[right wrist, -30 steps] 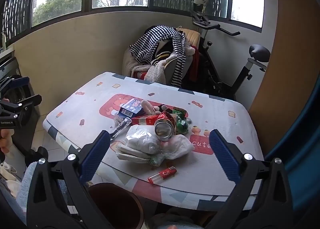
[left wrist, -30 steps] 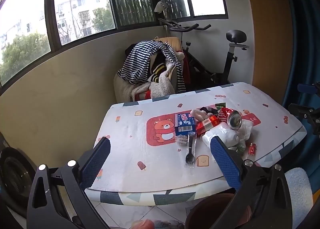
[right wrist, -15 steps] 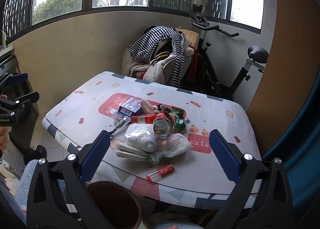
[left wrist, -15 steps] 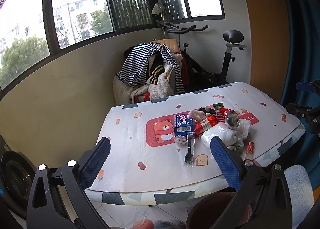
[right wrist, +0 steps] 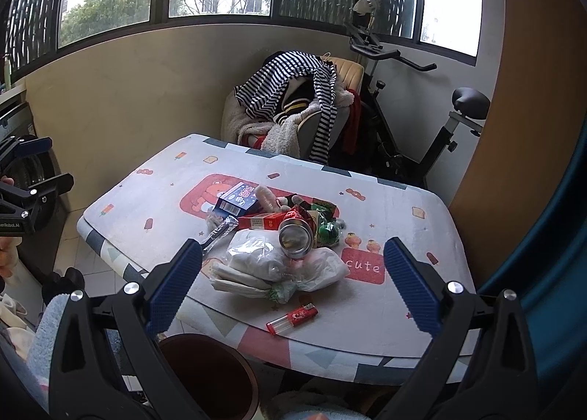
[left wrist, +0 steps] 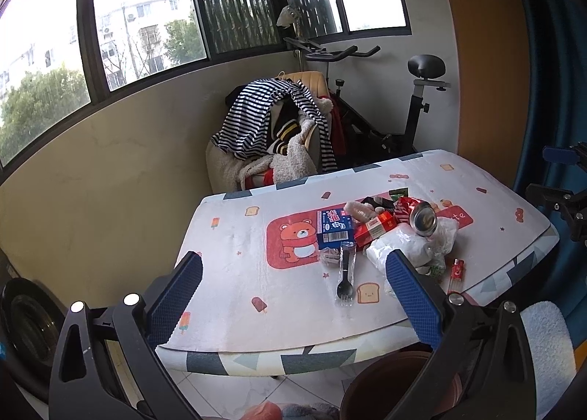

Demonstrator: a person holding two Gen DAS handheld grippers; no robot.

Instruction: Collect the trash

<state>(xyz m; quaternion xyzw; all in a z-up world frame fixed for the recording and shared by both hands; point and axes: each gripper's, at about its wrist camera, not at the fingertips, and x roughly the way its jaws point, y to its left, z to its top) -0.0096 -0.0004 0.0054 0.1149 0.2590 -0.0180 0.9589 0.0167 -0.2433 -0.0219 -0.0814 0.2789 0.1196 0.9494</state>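
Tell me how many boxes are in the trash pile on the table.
2. A blue box lies at the pile's far left over the bear print; a red box lies beside it, just behind the can. The bag and wrappers may hide more.

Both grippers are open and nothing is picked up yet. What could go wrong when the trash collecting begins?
1. The can lies tilted on the plastic bags; pulling a bag may send it rolling.
2. The lighter lies near the table edge and could be knocked off, perhaps missing the brown bin below.
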